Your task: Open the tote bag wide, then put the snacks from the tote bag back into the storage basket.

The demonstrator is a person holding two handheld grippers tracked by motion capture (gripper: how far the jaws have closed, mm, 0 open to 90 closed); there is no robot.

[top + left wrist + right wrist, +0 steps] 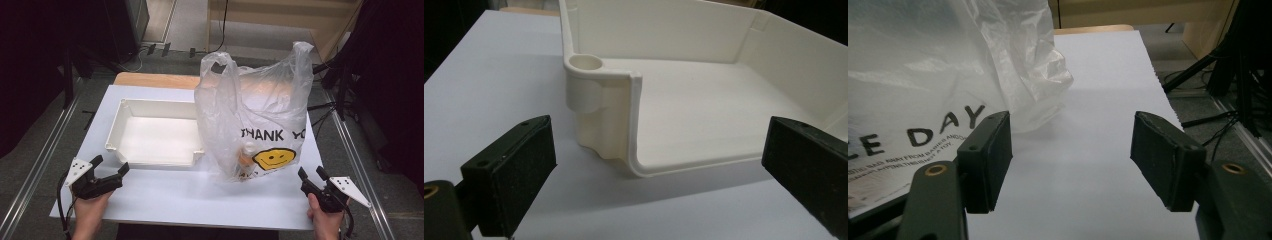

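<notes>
Plastic bag (252, 117) upright beside white tray (155, 131), both tongs (left (110, 167), right (312, 175)) gaping, empty.

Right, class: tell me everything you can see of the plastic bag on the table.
The plastic bag is thin, translucent white and crinkled. It stands upright on the white table, its two handle loops sticking up. Black letters read THANK above a yellow smiley face. Something orange and pale shows dimly through its lower part. Its left side is next to the white tray; contact is unclear. Neither claw touches it.
</notes>
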